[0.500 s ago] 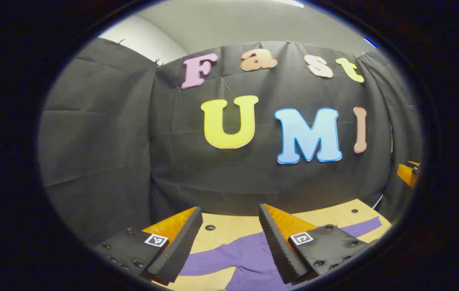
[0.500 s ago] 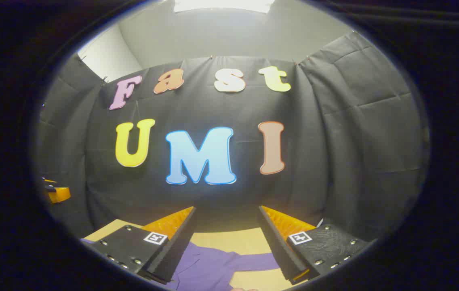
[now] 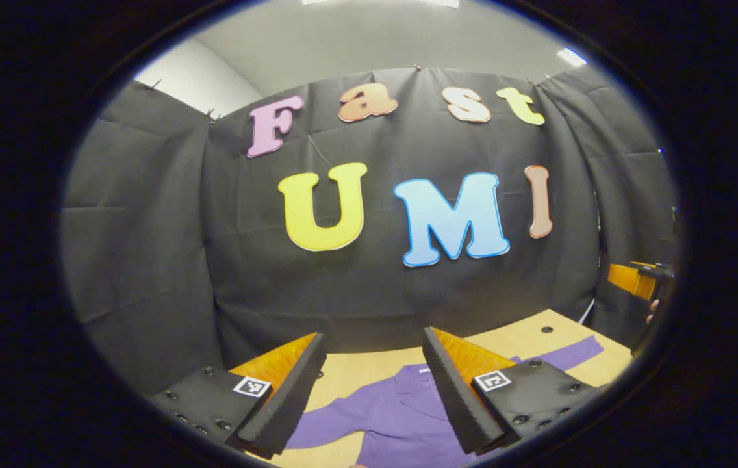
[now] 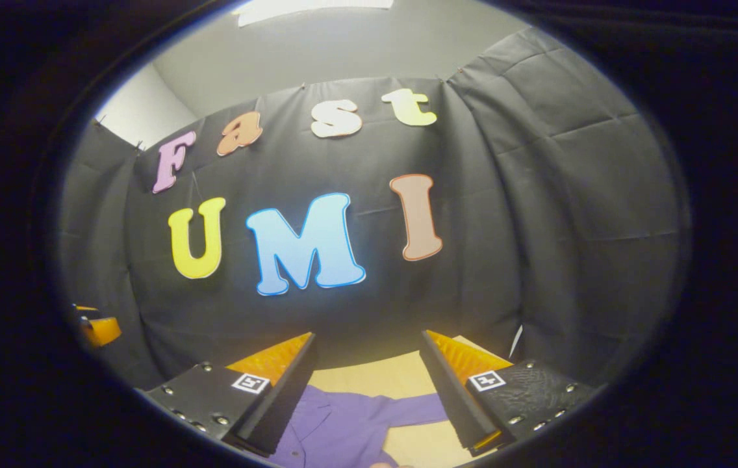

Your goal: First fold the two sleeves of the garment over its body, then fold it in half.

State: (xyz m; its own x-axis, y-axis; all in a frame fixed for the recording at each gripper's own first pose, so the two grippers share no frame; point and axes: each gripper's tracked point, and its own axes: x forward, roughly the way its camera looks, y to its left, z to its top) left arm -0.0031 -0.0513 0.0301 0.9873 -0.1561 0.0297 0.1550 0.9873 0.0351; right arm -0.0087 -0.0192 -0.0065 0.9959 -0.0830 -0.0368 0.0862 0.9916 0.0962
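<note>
Your purple cloth garment [image 3: 395, 416] lies flat on the light wooden table [image 3: 525, 338], its sleeves spread toward opposite edges. Your left gripper [image 3: 369, 390] hangs above its collar, your right gripper [image 4: 369, 390] above one sleeve [image 4: 408, 411]; the table's far edge meets the wall.

A pale wooden table [image 3: 541, 338] stands against the black cloth wall, with small dark holes showing in its top near the far edge. A purple garment [image 3: 395, 416] lies flat on it, collar toward the wall. One sleeve [image 3: 570, 354] stretches out across the wood toward the table's far corner; the other sleeve [image 3: 327, 422] reaches the opposite way. The right gripper view shows the same garment [image 4: 343, 429] on the table [image 4: 375, 380].
</note>
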